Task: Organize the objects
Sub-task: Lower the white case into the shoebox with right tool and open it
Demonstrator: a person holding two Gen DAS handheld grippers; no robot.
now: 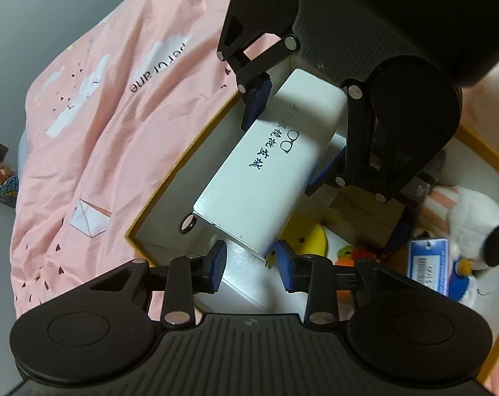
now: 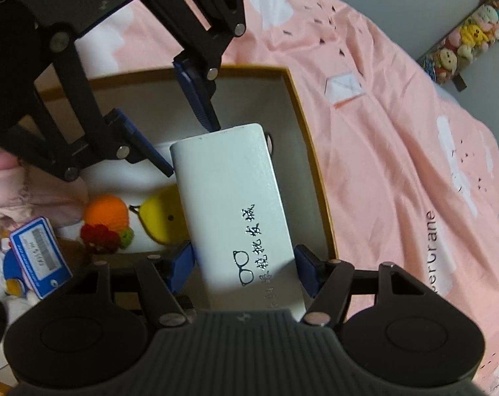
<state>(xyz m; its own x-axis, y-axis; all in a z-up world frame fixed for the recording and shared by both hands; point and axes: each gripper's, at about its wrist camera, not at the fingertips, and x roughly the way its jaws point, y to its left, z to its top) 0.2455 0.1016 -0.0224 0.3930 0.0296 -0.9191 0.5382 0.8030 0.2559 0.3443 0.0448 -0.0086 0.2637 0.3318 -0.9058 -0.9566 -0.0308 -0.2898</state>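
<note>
A white glasses case [image 1: 266, 165] with black lettering and a glasses drawing hangs tilted over a white storage box with a tan rim [image 1: 183, 161]. My right gripper [image 2: 244, 269] is shut on one end of the case [image 2: 236, 204], with its blue pads pressing both long sides; in the left wrist view the right gripper [image 1: 290, 138] comes in from the top. My left gripper [image 1: 251, 265] is at the case's other end, jaws partly apart. Its pads [image 1: 216, 267] press nothing, and the box floor shows between them. The right wrist view shows the left gripper [image 2: 192, 151] at the case's far edge.
In the storage box [image 2: 312, 151] lie a yellow plush [image 2: 160, 217], an orange crochet toy [image 2: 107, 214], a blue card [image 2: 38, 260], a white dog plush [image 1: 474, 224] and a cardboard box [image 1: 365, 211]. The storage box rests on a pink bedsheet [image 1: 117, 115]. Plush toys [image 2: 464, 39] line the far edge.
</note>
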